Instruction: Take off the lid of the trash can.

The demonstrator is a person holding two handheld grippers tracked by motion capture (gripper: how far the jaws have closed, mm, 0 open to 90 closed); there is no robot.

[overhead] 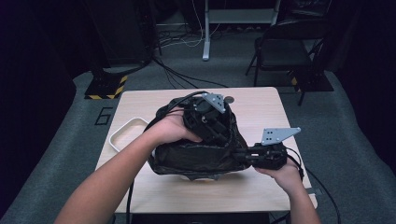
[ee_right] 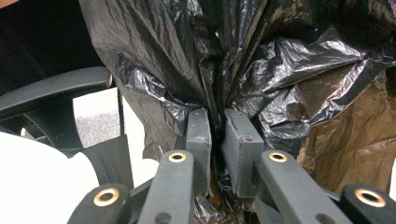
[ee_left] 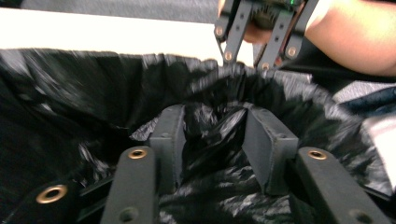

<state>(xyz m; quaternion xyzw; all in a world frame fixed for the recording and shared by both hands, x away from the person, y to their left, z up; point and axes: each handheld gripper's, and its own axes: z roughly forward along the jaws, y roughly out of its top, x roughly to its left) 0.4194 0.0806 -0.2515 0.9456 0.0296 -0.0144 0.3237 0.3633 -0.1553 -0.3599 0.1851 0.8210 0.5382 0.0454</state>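
Observation:
A black plastic bag [overhead: 196,158] lies crumpled in the middle of the table, its mouth held up between my two grippers. My right gripper [overhead: 239,156] comes in from the right, and in its own view the right gripper [ee_right: 217,135] is shut on a gathered fold of the bag's rim [ee_right: 210,70]. My left gripper [overhead: 217,133] reaches over the far side, pointing down into the bag. The left gripper [ee_left: 212,135] has its jaws apart, with loose black plastic [ee_left: 210,154] bunched between the pads. Across the bag's mouth, the right gripper [ee_left: 247,60] holds the opposite rim.
A white tray [overhead: 122,135] sits at the table's left edge. Near the far edge of the wooden table [overhead: 261,112] lies a small round grey object [overhead: 229,99]. A folding chair [overhead: 285,46] and cables stand on the floor beyond.

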